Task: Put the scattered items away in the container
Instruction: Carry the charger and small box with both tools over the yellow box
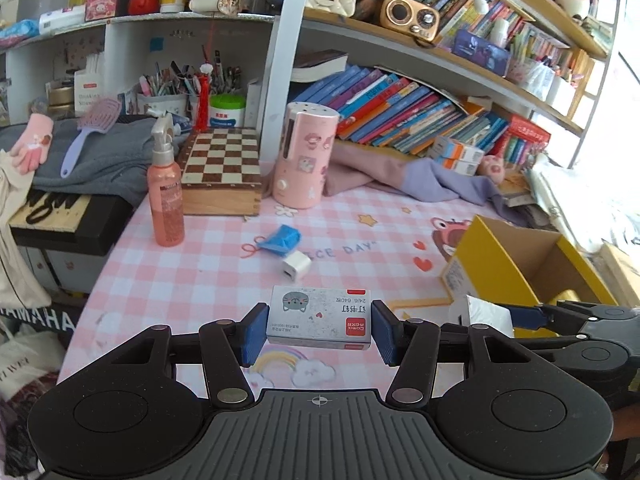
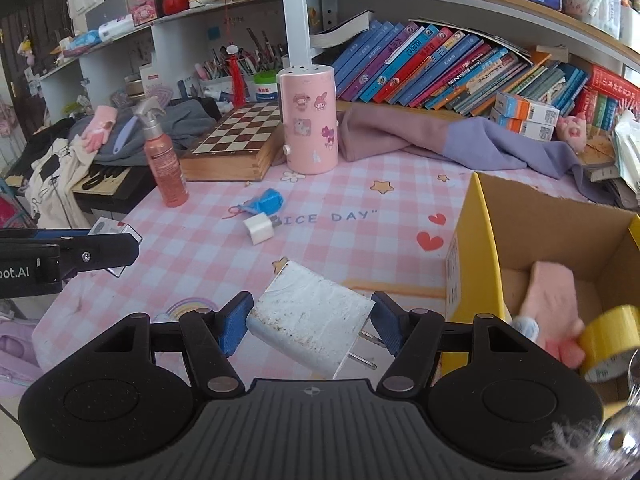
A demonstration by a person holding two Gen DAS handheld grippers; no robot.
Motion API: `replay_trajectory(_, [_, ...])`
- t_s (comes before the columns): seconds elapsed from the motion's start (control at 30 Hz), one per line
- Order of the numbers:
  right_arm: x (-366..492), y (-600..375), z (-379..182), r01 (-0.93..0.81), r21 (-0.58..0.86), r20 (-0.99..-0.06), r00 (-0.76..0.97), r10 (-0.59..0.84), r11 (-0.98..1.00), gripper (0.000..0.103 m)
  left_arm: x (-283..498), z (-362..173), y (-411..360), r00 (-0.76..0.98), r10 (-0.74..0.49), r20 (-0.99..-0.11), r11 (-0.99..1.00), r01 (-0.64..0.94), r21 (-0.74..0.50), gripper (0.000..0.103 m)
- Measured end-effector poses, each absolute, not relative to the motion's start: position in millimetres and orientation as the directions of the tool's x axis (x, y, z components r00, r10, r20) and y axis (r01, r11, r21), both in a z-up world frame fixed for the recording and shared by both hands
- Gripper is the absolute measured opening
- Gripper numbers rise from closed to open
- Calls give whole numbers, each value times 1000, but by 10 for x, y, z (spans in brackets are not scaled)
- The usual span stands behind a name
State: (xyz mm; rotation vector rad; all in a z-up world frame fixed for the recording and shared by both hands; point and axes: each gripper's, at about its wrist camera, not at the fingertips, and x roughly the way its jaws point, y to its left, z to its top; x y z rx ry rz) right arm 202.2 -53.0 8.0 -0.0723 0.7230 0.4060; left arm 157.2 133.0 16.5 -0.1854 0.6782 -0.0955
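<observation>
Left gripper [image 1: 320, 330] has its jaws pinching a staple box [image 1: 320, 316] above the desk [image 1: 180, 272]. Right gripper [image 2: 310, 320] has its jaws clamped on a big charger [image 2: 310, 320], tilted, prongs poking right, just beside the box [image 2: 480, 232]. Inside the box there's a pink glove [image 2: 558, 312] and a tape roll [image 2: 612, 340]. Out on the desk: a small charger [image 2: 259, 229] touching a blue pouch [image 2: 264, 202], well apart from the box. Behind them stand a spray bottle [image 2: 162, 160], chessboard [image 2: 236, 140] and pink canister [image 2: 310, 120].
</observation>
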Motion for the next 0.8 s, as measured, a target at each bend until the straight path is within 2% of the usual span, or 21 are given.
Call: replay_trajectory(0.8, [834,-705,62,-287,83,-672,691,266,954,63,639,124,1219,738,-275,-616,953,126,-275,54])
